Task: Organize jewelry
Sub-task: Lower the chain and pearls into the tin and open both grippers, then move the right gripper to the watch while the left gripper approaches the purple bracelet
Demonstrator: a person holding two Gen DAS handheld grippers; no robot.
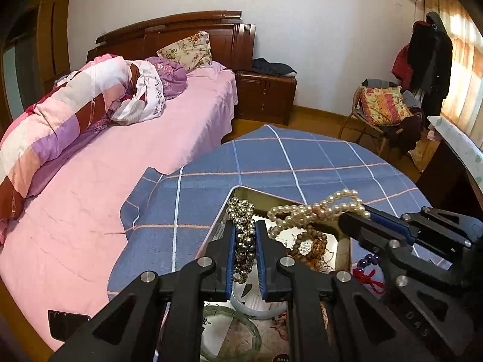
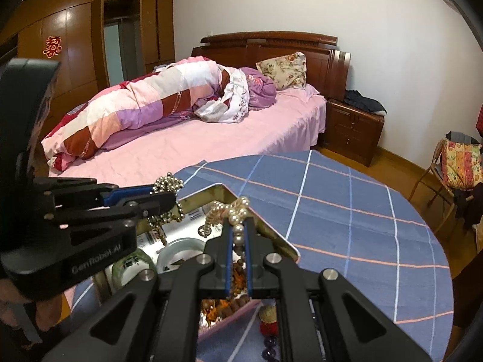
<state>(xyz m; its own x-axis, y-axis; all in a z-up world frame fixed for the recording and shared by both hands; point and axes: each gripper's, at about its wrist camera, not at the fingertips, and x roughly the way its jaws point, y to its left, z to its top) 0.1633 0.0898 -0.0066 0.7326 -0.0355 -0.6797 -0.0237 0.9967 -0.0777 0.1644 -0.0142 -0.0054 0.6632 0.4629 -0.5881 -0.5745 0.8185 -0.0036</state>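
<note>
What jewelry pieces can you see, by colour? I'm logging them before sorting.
Silver metallic bead strand: 1
Cream pearl strand: 1
Brown wooden bead bracelet: 1
Dark purple bead strand with red knot: 1
Total: 4

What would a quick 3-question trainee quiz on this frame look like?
1. True or false: the left gripper is empty.
2. What does the right gripper hold? A) purple beads B) pearl strand C) red tassel
3. Over what do both strands hang?

Key:
1. False: it is shut on the metallic bead strand.
2. B, the pearl strand.
3. The gold-rimmed tray on the blue checked cloth.
</note>
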